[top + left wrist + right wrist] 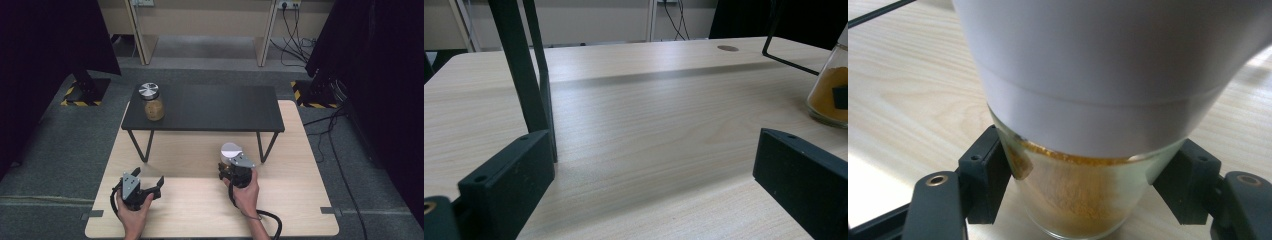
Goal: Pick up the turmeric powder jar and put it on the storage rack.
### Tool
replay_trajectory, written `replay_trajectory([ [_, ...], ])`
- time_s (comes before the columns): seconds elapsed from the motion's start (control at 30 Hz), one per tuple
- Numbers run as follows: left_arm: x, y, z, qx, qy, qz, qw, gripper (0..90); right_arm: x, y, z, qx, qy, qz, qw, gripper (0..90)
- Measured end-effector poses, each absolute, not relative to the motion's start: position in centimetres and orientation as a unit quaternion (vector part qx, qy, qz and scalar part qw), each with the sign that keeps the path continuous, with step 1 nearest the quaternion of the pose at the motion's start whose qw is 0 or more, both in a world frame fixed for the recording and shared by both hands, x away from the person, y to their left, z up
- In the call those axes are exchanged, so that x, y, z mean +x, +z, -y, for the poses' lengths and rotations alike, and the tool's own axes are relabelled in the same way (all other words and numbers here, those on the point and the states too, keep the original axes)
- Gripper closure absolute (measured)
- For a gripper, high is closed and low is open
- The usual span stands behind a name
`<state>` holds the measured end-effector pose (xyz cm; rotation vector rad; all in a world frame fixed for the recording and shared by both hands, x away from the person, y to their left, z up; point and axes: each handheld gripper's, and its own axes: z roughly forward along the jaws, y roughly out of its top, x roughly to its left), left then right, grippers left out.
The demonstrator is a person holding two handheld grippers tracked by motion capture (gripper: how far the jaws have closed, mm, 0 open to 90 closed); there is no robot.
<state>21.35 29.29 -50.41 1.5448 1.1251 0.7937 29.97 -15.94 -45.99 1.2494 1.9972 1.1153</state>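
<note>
The white-lidded jar [1083, 165] is cut off at the right gripper view's top edge, its lid blurred.

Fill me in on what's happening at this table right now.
A person works at a wooden table with a gripper in each hand. The right gripper is shut on a white-lidded glass jar of orange-yellow powder standing on the tabletop. The left gripper is open, holding nothing. A second jar with a metal lid stands on the black shelf farther back.
</note>
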Motion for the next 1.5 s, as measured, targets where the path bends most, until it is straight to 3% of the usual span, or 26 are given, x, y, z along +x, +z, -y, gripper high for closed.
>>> replay_trajectory([
  [0.83, 21.5, -50.3, -29.4, 0.644, 0.327, -0.467, 0.51, 2.1, 23.8, -37.9, 18.4, 0.432, 0.426, -0.748, 0.269, 30.9],
  [1.5, 21.5, -50.4, -29.4, 0.643, 0.326, -0.468, 0.512, 2.1, 24.2, -30.9, 18.4, 0.425, 0.436, -0.734, 0.301, 30.9],
])
